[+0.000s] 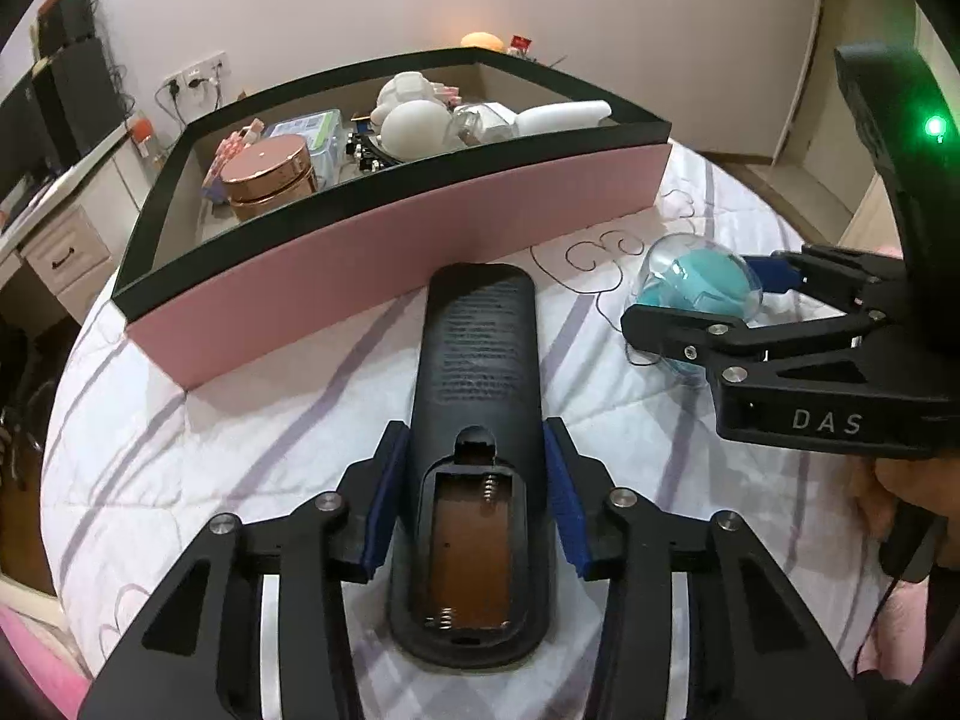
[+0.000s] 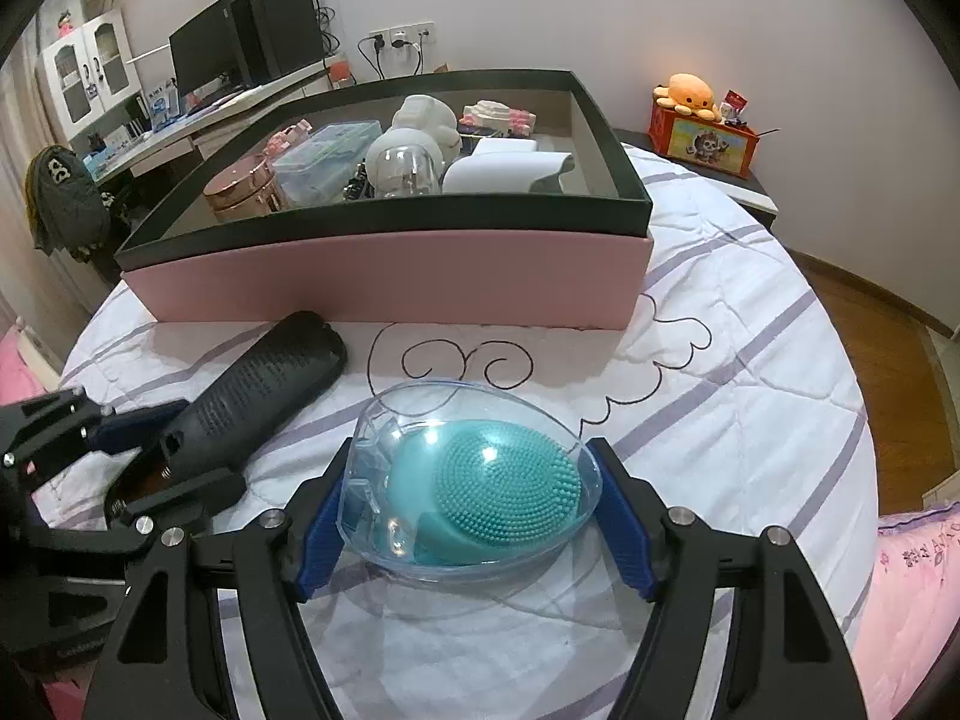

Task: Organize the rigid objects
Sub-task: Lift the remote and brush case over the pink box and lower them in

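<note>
On the white quilt (image 2: 750, 396) with its lilac stripes, everything sits in front of the pink storage box (image 2: 396, 282), whose dark rim frames a jumble of jars and cases. The left gripper (image 1: 477, 495) has its blue pads (image 1: 564, 498) pressed against both sides of a black remote control (image 1: 477, 360), which lies back-up just before the box's front wall, its battery cover off and the springs showing. To the right of the remote, also near the box front, the right gripper (image 2: 474, 507) straddles a clear egg-shaped case (image 2: 420, 420) holding a teal bristled cleansing brush (image 2: 504, 480). Its blue pads (image 2: 624, 516) sit right at the case's sides, but I cannot tell whether they actually press on it. The case rests on the quilt.
</note>
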A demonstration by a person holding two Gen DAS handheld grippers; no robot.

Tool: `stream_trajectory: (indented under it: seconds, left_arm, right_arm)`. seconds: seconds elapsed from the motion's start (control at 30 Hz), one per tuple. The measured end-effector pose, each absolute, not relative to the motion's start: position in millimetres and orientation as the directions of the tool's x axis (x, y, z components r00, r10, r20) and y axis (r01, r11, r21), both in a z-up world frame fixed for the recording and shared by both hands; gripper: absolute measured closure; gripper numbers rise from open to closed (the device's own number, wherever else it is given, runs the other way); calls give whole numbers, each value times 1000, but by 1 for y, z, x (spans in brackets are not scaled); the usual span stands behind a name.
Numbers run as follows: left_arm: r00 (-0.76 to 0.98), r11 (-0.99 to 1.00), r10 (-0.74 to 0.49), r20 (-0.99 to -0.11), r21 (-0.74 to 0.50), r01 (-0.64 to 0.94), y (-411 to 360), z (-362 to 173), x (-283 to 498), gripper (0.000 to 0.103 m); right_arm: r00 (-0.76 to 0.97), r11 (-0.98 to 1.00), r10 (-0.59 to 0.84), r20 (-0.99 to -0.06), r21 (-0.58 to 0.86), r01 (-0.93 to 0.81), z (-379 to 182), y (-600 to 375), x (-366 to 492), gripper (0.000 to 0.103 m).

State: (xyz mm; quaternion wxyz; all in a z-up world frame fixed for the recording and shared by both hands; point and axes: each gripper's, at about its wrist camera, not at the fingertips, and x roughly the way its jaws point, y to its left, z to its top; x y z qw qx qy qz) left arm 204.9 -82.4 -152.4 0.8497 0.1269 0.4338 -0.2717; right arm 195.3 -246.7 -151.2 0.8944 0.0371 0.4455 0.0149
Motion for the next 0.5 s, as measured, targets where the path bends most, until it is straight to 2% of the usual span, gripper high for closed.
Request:
stream_trajectory:
  seconds: [0.5]
  left_arm:
    - [526,854,-368,-767,-54,518,-63,-122,189,59]
  right_arm:
    - [639,995,82,-765,102,-5,-127,-249,177,30]
